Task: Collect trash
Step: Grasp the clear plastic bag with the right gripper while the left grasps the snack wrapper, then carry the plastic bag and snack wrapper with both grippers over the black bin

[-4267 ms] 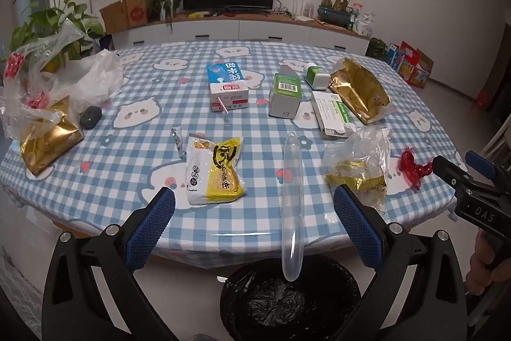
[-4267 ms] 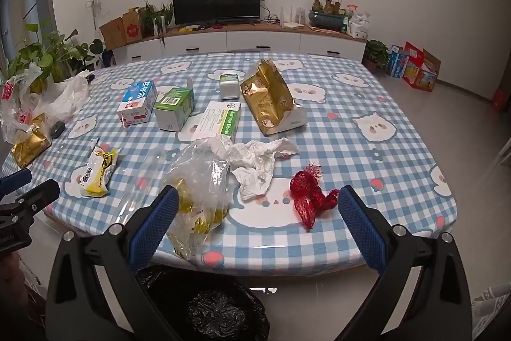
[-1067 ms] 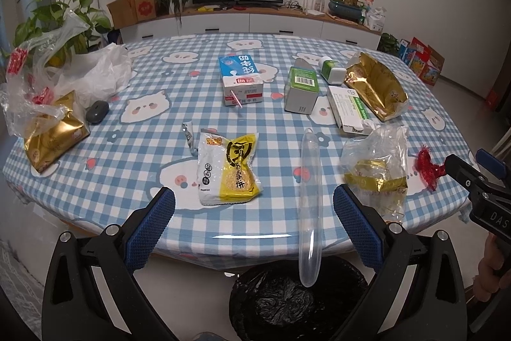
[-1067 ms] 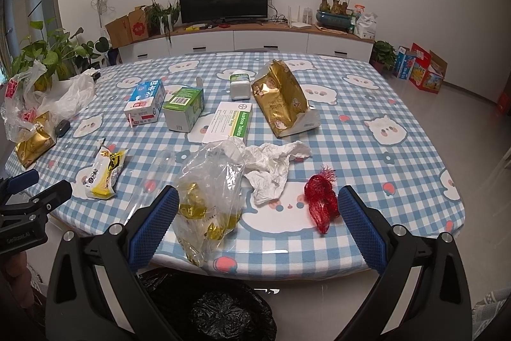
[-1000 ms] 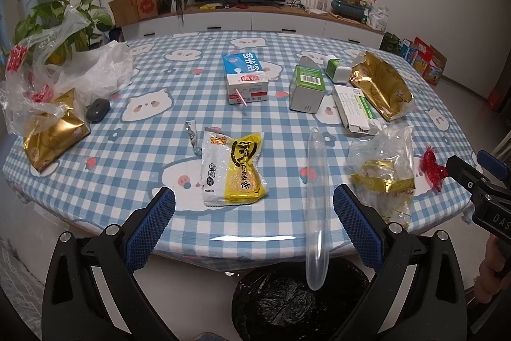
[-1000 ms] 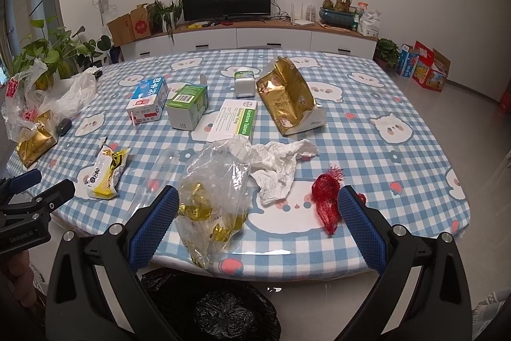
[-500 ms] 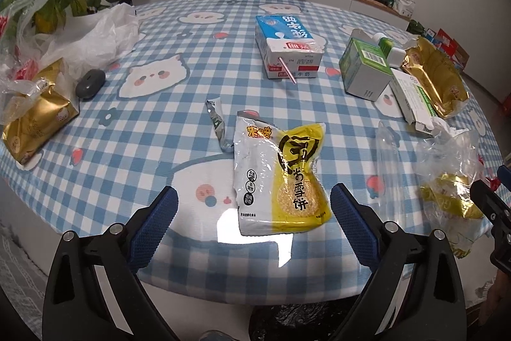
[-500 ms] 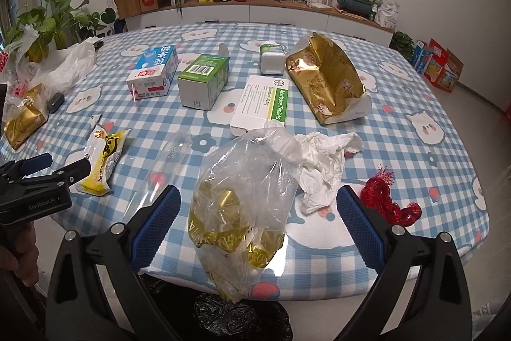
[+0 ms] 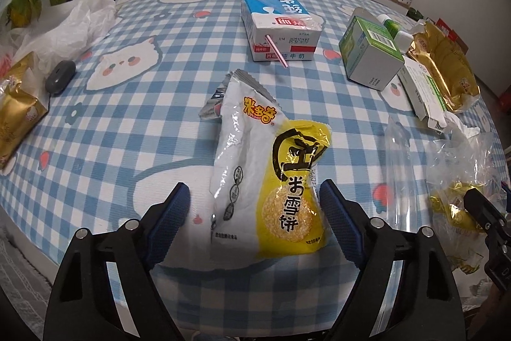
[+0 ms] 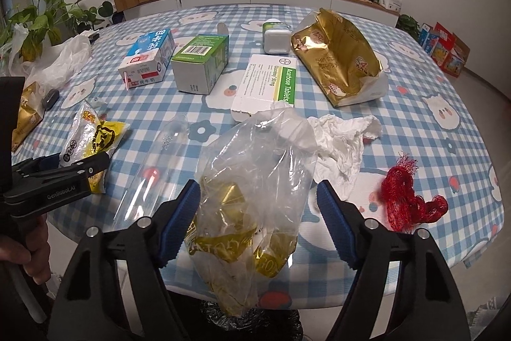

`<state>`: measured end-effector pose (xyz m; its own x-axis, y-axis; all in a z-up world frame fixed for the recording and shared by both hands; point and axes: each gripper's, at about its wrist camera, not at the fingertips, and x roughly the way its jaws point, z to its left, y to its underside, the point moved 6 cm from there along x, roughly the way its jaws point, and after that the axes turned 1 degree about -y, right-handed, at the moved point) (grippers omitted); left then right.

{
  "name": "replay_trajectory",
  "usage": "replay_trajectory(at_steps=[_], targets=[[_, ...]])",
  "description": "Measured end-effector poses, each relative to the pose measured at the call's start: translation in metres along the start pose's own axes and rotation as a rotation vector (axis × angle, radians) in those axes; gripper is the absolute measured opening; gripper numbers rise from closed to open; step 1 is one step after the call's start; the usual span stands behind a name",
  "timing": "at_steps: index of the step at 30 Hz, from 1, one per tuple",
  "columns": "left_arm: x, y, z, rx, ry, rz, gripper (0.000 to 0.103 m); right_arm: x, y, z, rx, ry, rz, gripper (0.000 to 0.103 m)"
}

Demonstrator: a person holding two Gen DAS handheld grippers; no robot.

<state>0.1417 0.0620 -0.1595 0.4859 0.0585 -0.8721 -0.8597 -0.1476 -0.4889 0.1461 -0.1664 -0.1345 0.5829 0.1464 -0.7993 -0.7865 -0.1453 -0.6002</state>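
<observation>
A white and yellow snack packet (image 9: 271, 178) lies at the near edge of the checked table (image 9: 127, 123). My left gripper (image 9: 255, 206) is open with its pads on either side of the packet's lower end. A clear plastic bag with gold wrappers (image 10: 252, 197) hangs over the table edge, and my right gripper (image 10: 258, 210) is open around it. The left gripper also shows in the right wrist view (image 10: 60, 171), over the snack packet (image 10: 89, 143). A black bin bag (image 10: 255, 321) sits below the table edge.
On the table lie a milk carton (image 9: 281, 24), a green box (image 9: 370, 53), a tablet box (image 10: 271, 85), a gold foil bag (image 10: 338, 56), crumpled tissue (image 10: 341, 139), red netting (image 10: 408, 197), a clear plastic tube (image 10: 153, 168) and white bags (image 9: 64, 24) at the left.
Both grippers have moved forward and down to the table edge. The left one now straddles the snack packet, the right one the clear bag. Both jaws have narrowed somewhat.
</observation>
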Motion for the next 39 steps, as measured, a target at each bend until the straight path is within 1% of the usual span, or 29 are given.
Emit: replay_trajectory(at_steps=[3,5,7,9,11,12,13,14,16,17,18,19,28,39], targets=[[-0.001,0.001,-0.003,0.027,-0.021,-0.001,0.068,0.001,0.001,0.000,0.009,-0.018,0.012,0.063],[-0.001,0.001,-0.004,0.032,-0.024,0.000,0.063,0.002,0.002,0.000,0.020,-0.031,0.021,0.057],[-0.002,0.002,-0.003,0.033,-0.031,-0.001,0.056,0.004,0.002,0.001,0.025,-0.043,0.028,0.053],[-0.003,0.001,-0.003,0.039,-0.032,-0.002,0.051,0.004,0.003,0.001,0.027,-0.046,0.031,0.049],[-0.003,0.001,-0.004,0.039,-0.029,-0.002,0.047,0.005,0.003,0.001,0.030,-0.057,0.037,0.042],[-0.004,0.001,-0.004,0.039,-0.025,-0.001,0.042,0.005,0.003,0.001,0.031,-0.062,0.040,0.037],[-0.004,0.001,-0.004,0.040,-0.020,0.000,0.035,0.005,0.003,0.002,0.032,-0.066,0.043,0.034],[-0.004,0.001,-0.005,0.041,-0.011,0.002,0.032,0.005,0.003,0.002,0.030,-0.067,0.043,0.030],[-0.005,0.002,-0.005,0.033,0.000,0.005,0.023,0.006,0.003,0.003,0.027,-0.068,0.045,0.026],[-0.005,0.002,-0.005,0.033,0.003,0.006,0.021,0.006,0.004,0.003,0.026,-0.067,0.045,0.025],[-0.006,0.002,-0.006,0.033,0.007,0.006,0.016,0.006,0.004,0.003,0.025,-0.067,0.045,0.023],[-0.006,0.002,-0.006,0.030,0.014,0.007,0.014,0.007,0.004,0.003,0.024,-0.066,0.045,0.022],[-0.009,0.003,-0.006,0.011,0.043,0.002,0.011,0.003,0.003,0.003,0.026,-0.067,0.035,0.022],[-0.037,0.000,-0.015,0.024,0.058,-0.038,0.011,-0.020,0.000,0.006,0.020,-0.069,0.005,0.022]])
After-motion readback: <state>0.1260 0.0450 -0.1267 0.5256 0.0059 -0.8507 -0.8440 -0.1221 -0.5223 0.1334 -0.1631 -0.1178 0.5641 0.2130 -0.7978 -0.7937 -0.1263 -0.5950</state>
